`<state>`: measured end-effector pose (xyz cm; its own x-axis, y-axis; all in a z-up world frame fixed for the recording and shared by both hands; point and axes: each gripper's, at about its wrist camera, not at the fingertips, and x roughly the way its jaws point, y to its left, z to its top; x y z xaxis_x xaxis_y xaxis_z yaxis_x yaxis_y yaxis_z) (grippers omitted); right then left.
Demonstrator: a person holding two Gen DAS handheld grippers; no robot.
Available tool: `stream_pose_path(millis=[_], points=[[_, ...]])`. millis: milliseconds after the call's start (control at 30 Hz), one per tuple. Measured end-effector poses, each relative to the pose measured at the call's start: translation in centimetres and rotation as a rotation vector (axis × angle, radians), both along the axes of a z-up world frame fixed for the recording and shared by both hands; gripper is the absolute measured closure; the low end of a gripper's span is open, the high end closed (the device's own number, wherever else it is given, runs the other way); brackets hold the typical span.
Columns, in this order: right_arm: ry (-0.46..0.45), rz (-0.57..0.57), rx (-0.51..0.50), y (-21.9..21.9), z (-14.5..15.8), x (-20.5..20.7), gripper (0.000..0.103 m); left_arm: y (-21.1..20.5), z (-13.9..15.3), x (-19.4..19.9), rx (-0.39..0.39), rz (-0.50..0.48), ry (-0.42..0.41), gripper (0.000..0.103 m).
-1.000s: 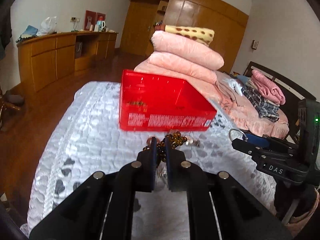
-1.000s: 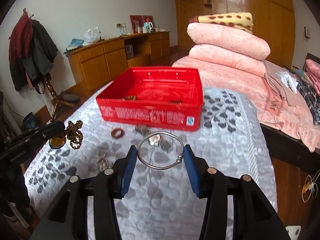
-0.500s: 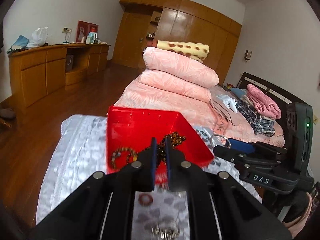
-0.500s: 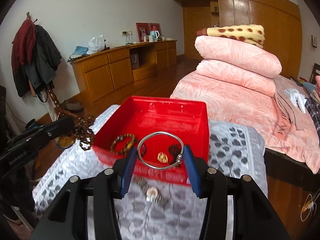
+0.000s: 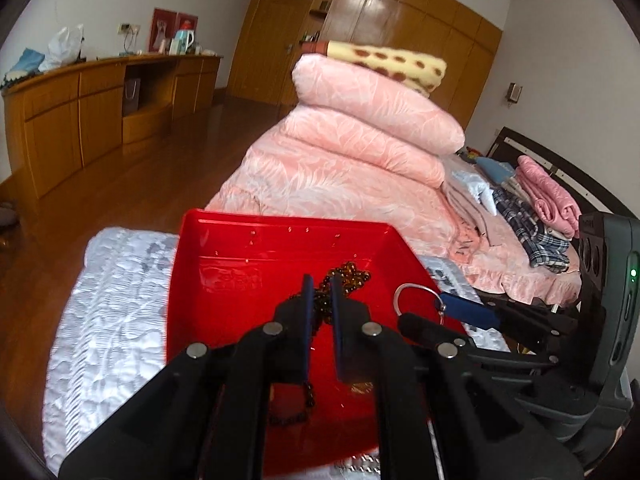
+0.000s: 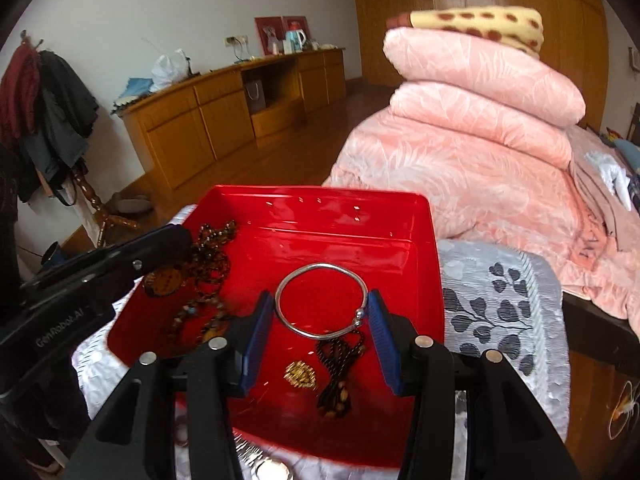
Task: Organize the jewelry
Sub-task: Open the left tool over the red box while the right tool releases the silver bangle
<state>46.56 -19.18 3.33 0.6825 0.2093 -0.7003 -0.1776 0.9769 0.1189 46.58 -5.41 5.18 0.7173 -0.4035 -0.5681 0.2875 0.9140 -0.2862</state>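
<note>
- Against the picture from half a second ago, both tongs are now hanging over the inside of the red tray (image 6: 416, 248) rather than short of its near wall; the tray is filling far more of each view.
- The left tongs (image 5: 320, 296) are pinching narrow on the brown bead necklace (image 5: 348, 276), which is bunching just past their tips and trailing down between and below the fingers, above the tray floor.
- The right tongs (image 6: 322, 320) are standing fairly wide, clamping the silver bangle (image 6: 320, 300) across its width between the blue pads (image 6: 256, 336); the bangle is lying nearly flat, above the tray floor.
- In the right wrist view, the left tongs (image 6: 176, 240) are showing to the left of the right ones, with the bead necklace (image 6: 212, 248) and a round pendant (image 6: 162, 282) dangling from them over the tray's left part.
- Already lying on the tray floor below the right tongs: a small gold piece (image 6: 300, 374), a dark bead string (image 6: 340, 364), and a mixed bead bracelet (image 6: 200, 316) to the left.
- In the left wrist view, the right tongs (image 5: 440, 312) are appearing to the right, holding the bangle (image 5: 416, 300) over the tray's right edge (image 5: 412, 256).
- The tray's near wall is being hidden by the tongs in both views.
- Loose pieces on the patterned bedspread (image 6: 500, 304) beneath the right tongs are cut off and too blurred to identify.
</note>
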Motion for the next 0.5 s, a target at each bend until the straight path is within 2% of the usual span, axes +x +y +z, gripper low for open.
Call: stream_pose_path(millis=[133, 167, 233, 267, 300, 333, 433, 500], points=[[0.003, 0.000, -0.017, -0.1, -0.7, 0.7, 0.055, -0.2, -1.6, 1.8, 0.002, -0.004, 0.044, 0.094], [0.001, -0.004, -0.020, -0.1, -0.7, 0.7, 0.053, -0.2, -1.8, 1.9, -0.005, -0.005, 0.044, 0.091], [-0.002, -0.018, -0.017, -0.6, -0.6, 0.6, 0.052, -0.2, -1.6, 1.8, 0.000, -0.001, 0.033, 0.076], [-0.005, -0.028, -0.015, -0.9, -0.4, 0.5, 0.049, -0.1, -1.4, 1.7, 0.003, 0.004, 0.025, 0.059], [-0.009, -0.035, -0.017, -1.1, -0.2, 0.4, 0.045, 0.1, -1.0, 1.4, 0.001, 0.009, 0.013, 0.053], [-0.018, -0.040, -0.022, -1.3, 0.1, 0.3, 0.045, 0.3, -0.7, 1.2, -0.001, 0.012, 0.002, 0.053], [-0.047, -0.052, -0.041, -1.8, 1.3, -0.8, 0.042, 1.0, 0.8, -0.2, 0.001, 0.027, -0.038, 0.044], [-0.071, -0.063, -0.048, -2.1, 2.0, -2.1, 0.037, 1.6, 1.7, -1.3, 0.008, 0.046, -0.066, 0.030]])
